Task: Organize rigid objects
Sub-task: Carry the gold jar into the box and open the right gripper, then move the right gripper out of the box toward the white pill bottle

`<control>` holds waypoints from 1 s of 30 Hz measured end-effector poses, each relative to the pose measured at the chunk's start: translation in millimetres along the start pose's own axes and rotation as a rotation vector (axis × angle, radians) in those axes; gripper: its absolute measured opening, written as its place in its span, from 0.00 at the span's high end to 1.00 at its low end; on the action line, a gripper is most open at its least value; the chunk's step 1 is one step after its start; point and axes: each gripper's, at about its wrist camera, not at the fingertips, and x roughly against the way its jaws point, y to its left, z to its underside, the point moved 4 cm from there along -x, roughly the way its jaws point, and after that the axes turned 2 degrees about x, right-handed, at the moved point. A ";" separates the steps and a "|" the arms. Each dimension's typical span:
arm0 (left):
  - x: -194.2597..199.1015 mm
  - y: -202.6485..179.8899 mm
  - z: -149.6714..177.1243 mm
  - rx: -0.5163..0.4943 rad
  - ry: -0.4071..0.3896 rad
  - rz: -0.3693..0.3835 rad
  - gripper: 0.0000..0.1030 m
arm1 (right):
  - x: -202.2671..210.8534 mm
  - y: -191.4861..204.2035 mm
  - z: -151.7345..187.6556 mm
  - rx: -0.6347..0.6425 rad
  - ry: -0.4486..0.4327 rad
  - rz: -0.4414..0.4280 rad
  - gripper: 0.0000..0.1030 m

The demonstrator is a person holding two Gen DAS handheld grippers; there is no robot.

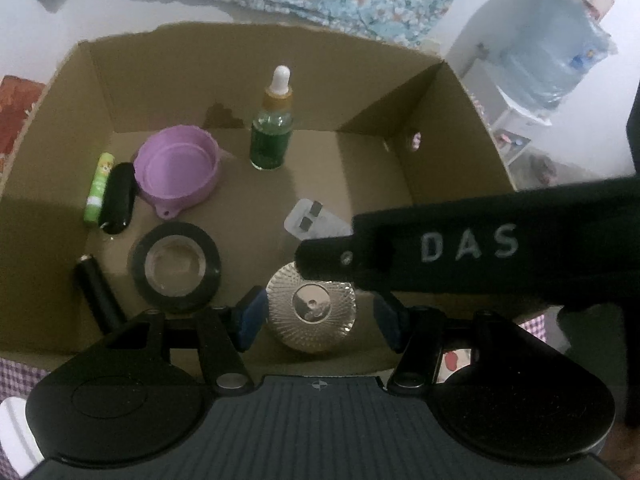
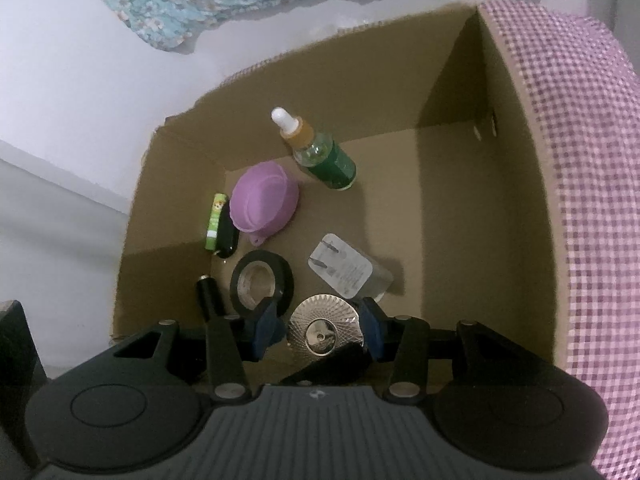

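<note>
My right gripper (image 2: pixel 322 330) straddled the round silver disc (image 2: pixel 326 333), its blue pads close against the rim at nine and three o'clock; I judged it a pinch, though I could not be sure the right-hand pad was fully in contact. My left gripper (image 1: pixel 316 316) hung half spread around the same disc (image 1: pixel 311 307), the pad at nine o'clock near the rim, the one at three o'clock clear of it, and it held nothing. The disc sat low in the cardboard box (image 2: pixel 460 208), near the front wall. From it, the white plug adapter (image 2: pixel 348 270) lay at one o'clock, just beside; the black tape roll (image 2: pixel 262 282) at ten o'clock; a black cylinder (image 2: pixel 208 294) further out at nine. Beyond, the purple cap (image 2: pixel 266 200), the green tube (image 2: pixel 216 222) touching a black oval piece (image 2: pixel 229 234), and the upright green dropper bottle (image 2: pixel 320 156) at twelve. I took this for the placing step. Next I would need to spread the right gripper and lift straight up without nudging the adapter.
</note>
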 end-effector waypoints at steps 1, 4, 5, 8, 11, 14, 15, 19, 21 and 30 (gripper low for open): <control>2.5 -0.1 -0.1 -0.003 -0.009 -0.002 0.43 | 3.4 -0.1 -0.4 0.002 -0.010 -0.001 0.52; 10.5 -1.1 1.1 -0.005 -0.034 0.007 0.43 | 16.2 -0.1 0.0 -0.001 -0.045 -0.005 0.52; 14.5 -1.2 1.7 -0.007 -0.042 0.011 0.43 | 21.8 -0.2 1.3 -0.003 -0.059 -0.011 0.52; 27.5 -2.9 5.8 -0.025 -0.071 0.015 0.43 | 38.6 0.7 7.5 -0.010 -0.098 -0.030 0.52; 47.1 -3.4 12.6 -0.045 -0.122 0.011 0.43 | 55.7 2.2 17.1 -0.018 -0.141 -0.049 0.52; 66.2 -2.5 20.0 -0.056 -0.153 0.018 0.43 | 72.8 4.8 29.6 -0.026 -0.185 -0.073 0.52; 73.0 -1.8 23.4 -0.058 -0.163 0.023 0.43 | 78.7 6.4 34.4 -0.027 -0.200 -0.083 0.52; 98.2 2.6 39.7 -0.085 -0.202 0.017 0.43 | 98.3 13.9 51.2 -0.037 -0.248 -0.128 0.52; 109.4 6.6 48.8 -0.093 -0.224 0.011 0.43 | 105.8 19.2 59.6 -0.040 -0.267 -0.152 0.52; 139.0 41.0 79.2 -0.040 -0.288 -0.037 0.43 | 86.6 55.3 82.8 -0.013 -0.204 -0.195 0.52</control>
